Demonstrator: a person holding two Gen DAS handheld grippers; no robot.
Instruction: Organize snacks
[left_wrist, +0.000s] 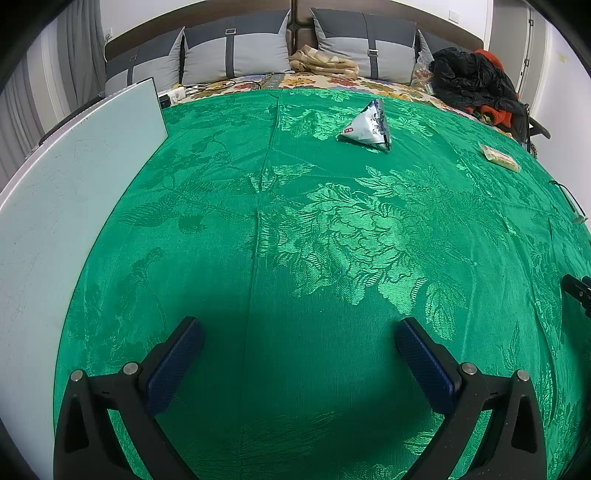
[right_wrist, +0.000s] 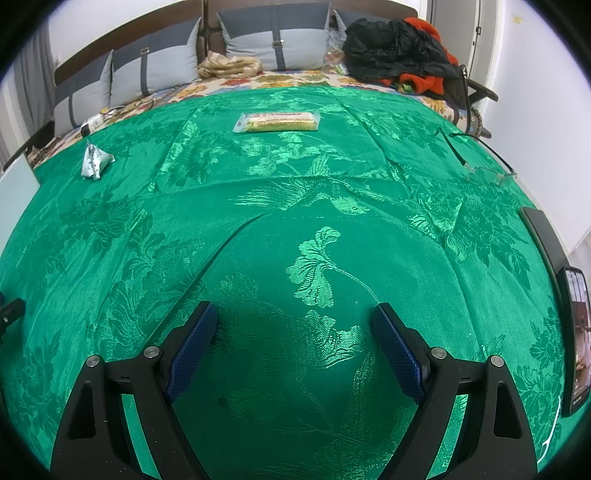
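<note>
A silver triangular snack packet (left_wrist: 367, 125) lies on the green cloth (left_wrist: 295, 258) far ahead of my left gripper (left_wrist: 299, 332), which is open and empty. The packet also shows in the right wrist view (right_wrist: 95, 161) at far left. A yellow wrapped snack bar (right_wrist: 277, 122) lies far ahead of my right gripper (right_wrist: 293, 317), which is open and empty above the cloth (right_wrist: 295, 240). The bar also shows in the left wrist view (left_wrist: 499, 157) at the right.
A white board (left_wrist: 66, 206) lies along the left edge. Eyeglasses (right_wrist: 480, 162), a dark tablet (right_wrist: 543, 236) and a phone (right_wrist: 578, 339) lie at the right. Pillows (left_wrist: 236, 51), a beige cloth (left_wrist: 325, 62) and dark clothes (left_wrist: 472, 81) sit behind.
</note>
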